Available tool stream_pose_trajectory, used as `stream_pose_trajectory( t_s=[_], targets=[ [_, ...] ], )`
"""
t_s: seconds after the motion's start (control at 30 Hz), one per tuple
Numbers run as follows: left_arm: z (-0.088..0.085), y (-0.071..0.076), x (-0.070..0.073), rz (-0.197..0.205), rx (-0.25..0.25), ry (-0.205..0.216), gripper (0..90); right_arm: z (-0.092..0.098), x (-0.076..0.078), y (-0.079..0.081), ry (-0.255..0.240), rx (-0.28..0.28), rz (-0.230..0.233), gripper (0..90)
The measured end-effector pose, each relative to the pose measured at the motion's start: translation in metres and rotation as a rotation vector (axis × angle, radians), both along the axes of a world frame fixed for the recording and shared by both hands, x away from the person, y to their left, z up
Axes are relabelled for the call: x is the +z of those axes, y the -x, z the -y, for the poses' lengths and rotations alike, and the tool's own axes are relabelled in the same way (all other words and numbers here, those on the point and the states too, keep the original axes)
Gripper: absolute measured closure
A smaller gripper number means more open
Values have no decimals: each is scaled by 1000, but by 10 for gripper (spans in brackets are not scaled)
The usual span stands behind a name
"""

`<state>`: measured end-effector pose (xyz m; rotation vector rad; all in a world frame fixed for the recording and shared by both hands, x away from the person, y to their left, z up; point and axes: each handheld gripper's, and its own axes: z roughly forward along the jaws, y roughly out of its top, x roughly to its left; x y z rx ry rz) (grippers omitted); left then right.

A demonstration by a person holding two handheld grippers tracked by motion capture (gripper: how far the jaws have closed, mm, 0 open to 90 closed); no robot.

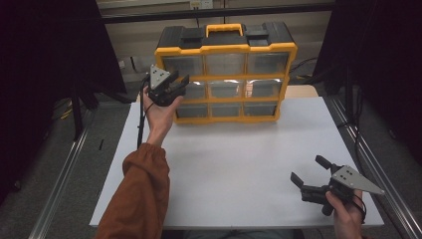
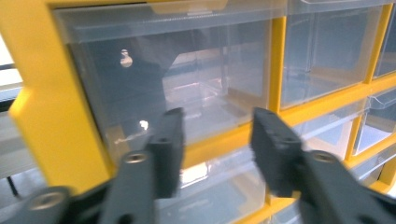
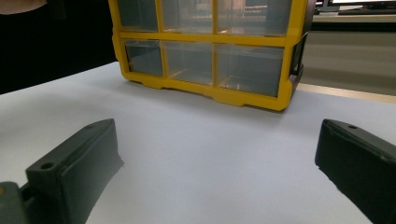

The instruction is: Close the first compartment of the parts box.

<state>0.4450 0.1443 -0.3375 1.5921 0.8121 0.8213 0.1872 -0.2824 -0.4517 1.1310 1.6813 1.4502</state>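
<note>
A yellow and black drawer cabinet (image 1: 225,49) with clear plastic drawers in three rows stands at the far side of the white table (image 1: 239,169). My left gripper (image 1: 178,84) is held up against the cabinet's left column, at the middle row. In the left gripper view its jaws (image 2: 217,116) stand apart, close in front of a clear drawer (image 2: 177,79) and the yellow frame (image 2: 56,116), with nothing pinched between them. My right gripper (image 1: 307,172) rests low near the table's front right corner, open and empty, facing the cabinet (image 3: 205,39) across bare tabletop (image 3: 210,130).
Metal rails (image 1: 64,169) run along both sides of the table. Dark curtains (image 1: 45,59) hang at left and right. A person's orange sleeve (image 1: 144,194) reaches in from the bottom left.
</note>
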Motion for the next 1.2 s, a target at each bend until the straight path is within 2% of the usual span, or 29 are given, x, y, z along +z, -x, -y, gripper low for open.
stream_pose_trajectory(
  t_s=[0.03, 0.07, 0.1, 0.13, 0.2, 0.37, 0.4, 0.43, 0.53, 0.83, 0.93, 1.0, 1.03, 1.07, 1.13, 1.2],
  targets=[
    [-1, 3, -1, -3, 9, -1, 411, 0, 0, 0, 1, -1, 0, 0],
    [-1, 5, -3, -4, 8, 14, 366, 0, 0, 0, 3, 1, 3, 0],
    [-2, 7, -5, -10, 20, 47, 328, -1, 0, 0, 3, 2, 2, 0],
    [-4, 8, -6, -14, 32, 52, 304, -1, 1, 0, -5, -5, 2, 0],
    [-6, 10, -8, -23, 48, 56, 212, -2, 0, 0, 1, -6, 4, 0],
    [-13, 22, -16, -26, 34, 62, 78, -2, 0, -1, 0, -6, -1, 0],
    [-14, 25, -18, -21, 30, 51, 64, -2, 0, -1, -1, -10, 2, 0],
    [-16, 28, -20, -18, 26, 42, 64, -1, 0, -1, 1, -7, 0, 0],
    [-21, 36, -27, -23, 14, 51, 53, -1, 0, -1, 1, -7, -1, 0],
    [-36, 60, -49, -54, -27, 104, 29, -2, 0, -1, 0, -6, -7, 0],
    [-42, 70, -55, -52, -38, 89, 30, -2, 0, -2, 6, -3, -5, 0],
    [-46, 78, -60, -29, -28, 79, 29, -2, 0, -2, 6, -4, -6, 0],
    [-49, 81, -62, -31, -29, 67, 28, -2, 0, -2, 8, -4, -5, 0],
    [-51, 85, -65, -47, -34, 89, 28, -2, 0, -2, 8, -5, -4, 0],
    [-56, 92, -72, -47, -32, 86, 29, -2, 0, -2, 9, -5, -5, 0],
    [-61, 99, -78, -53, -23, 64, 31, -2, -1, -2, 7, -7, -8, 0]
  ],
)
